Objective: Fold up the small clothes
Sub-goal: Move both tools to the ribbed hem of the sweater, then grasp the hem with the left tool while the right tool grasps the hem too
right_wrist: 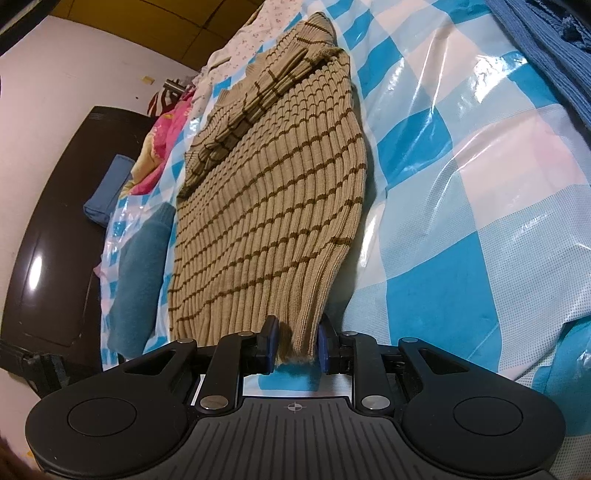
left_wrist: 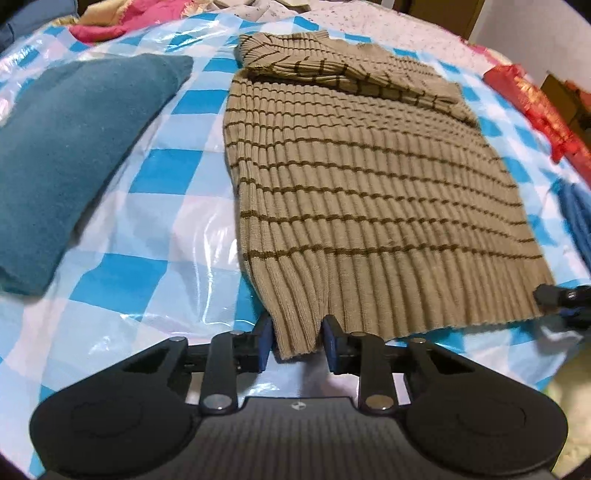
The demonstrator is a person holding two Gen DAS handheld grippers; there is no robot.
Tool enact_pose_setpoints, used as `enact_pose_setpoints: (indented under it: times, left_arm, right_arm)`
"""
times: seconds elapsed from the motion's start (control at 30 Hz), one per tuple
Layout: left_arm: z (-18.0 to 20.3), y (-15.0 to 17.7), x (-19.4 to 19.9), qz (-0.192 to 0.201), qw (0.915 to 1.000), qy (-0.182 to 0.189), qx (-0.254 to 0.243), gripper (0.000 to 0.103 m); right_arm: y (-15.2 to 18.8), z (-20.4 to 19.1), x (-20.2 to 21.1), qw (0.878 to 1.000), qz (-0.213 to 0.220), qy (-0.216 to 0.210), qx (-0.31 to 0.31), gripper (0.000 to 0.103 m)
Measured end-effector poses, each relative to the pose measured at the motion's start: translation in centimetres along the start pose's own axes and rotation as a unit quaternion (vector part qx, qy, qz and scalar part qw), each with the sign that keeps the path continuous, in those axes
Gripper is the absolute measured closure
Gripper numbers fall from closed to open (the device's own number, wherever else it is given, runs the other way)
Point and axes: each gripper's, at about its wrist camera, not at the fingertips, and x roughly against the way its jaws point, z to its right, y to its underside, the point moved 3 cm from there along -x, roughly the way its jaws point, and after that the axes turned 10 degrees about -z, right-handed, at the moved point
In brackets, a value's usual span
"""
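Ribbed tan knit with thin brown stripes is filling both views — the sweater [left_wrist: 369,184] is lying flat on the blue-and-white checked plastic sheet [left_wrist: 155,236], hem end nearest the cameras, with a sleeve [left_wrist: 354,74] folded across its upper part near the collar.

The left gripper [left_wrist: 298,338] is clamping the near hem corner, knit bunching between its blue-padded fingers [left_wrist: 264,341]. Over at the far hem corner in that same view, the right gripper [left_wrist: 561,297] is showing at the frame edge, touching the hem.

From the right wrist camera, the right gripper [right_wrist: 295,345] is pinching the other hem corner of the sweater [right_wrist: 273,192], fabric pressed between its pads [right_wrist: 271,345] and the hem lifting a little off the checked plastic sheet [right_wrist: 461,221].

Lying just to the left of the sweater is a folded teal garment [left_wrist: 70,158], close but not touching — it is also visible in the right view [right_wrist: 140,280]. A pink and red cloth pile [left_wrist: 122,18] is sitting at the far edge, and something red [left_wrist: 543,110] is resting off to the right. A blue knit piece [right_wrist: 546,48] is peeking in at the right view's upper corner.
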Motion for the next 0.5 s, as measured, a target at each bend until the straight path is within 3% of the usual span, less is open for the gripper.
enact_pose_setpoints:
  times: [0.2, 0.4, 0.5]
  left_arm:
    - [-1.1, -0.5, 0.4, 0.010, 0.9993, 0.029, 0.023, 0.058]
    - [-1.6, -1.0, -0.1, 0.012, 0.9990, 0.033, 0.028, 0.058]
    - [-1.4, -1.1, -0.9, 0.005, 0.9994, 0.022, 0.026, 0.069]
  right_arm:
    - [-0.1, 0.2, 0.0, 1.000, -0.007, -0.010, -0.006, 0.080]
    - [-0.3, 0.2, 0.0, 1.000, -0.014, -0.012, -0.011, 0.081]
    - [-0.4, 0.3, -0.1, 1.000, -0.015, -0.009, -0.016, 0.081]
